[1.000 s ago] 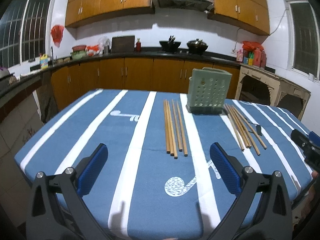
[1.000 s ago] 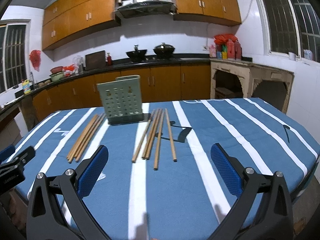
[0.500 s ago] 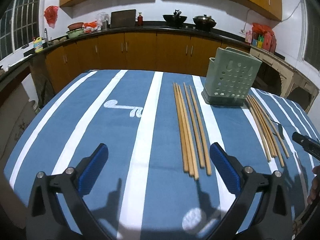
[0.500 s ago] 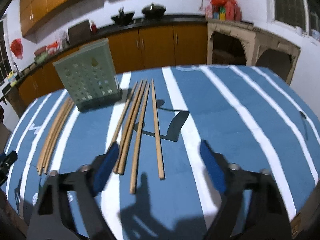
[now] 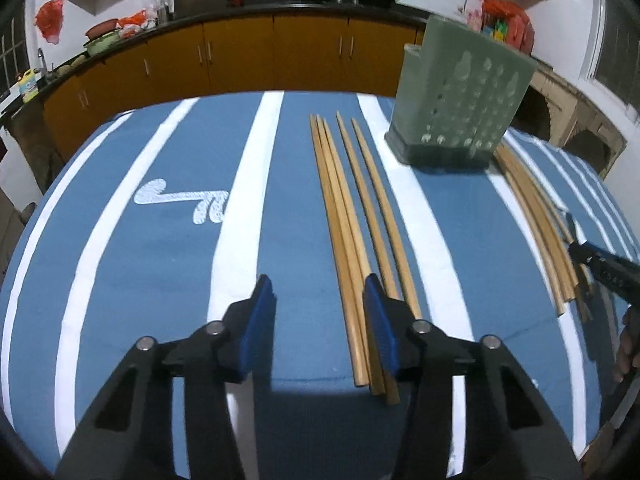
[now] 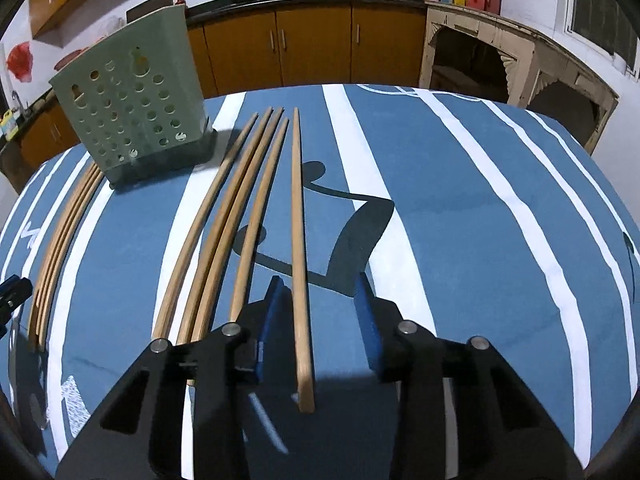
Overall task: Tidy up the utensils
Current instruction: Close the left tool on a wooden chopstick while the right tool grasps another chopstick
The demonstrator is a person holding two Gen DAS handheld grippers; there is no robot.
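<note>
A green perforated utensil holder [image 5: 456, 112] stands upright on the blue striped tablecloth; it also shows in the right wrist view [image 6: 132, 116]. Several wooden chopsticks [image 5: 352, 216] lie left of it and another bundle [image 5: 536, 228] lies to its right. My left gripper [image 5: 320, 320] is open and low over the cloth, its right finger at the near ends of the left bundle. My right gripper [image 6: 320, 320] is open, with the rightmost chopstick [image 6: 298, 240] lying between its fingers. The other bundle [image 6: 60, 240] shows at far left.
The table edge drops off on all sides. Kitchen cabinets and a counter [image 5: 280, 40] with pots run along the far wall. The right gripper's tip [image 5: 604, 264] shows at the right edge of the left wrist view.
Both grippers have dropped down and forward toward the chopsticks. Both jaws have narrowed from wide open to partly open.
</note>
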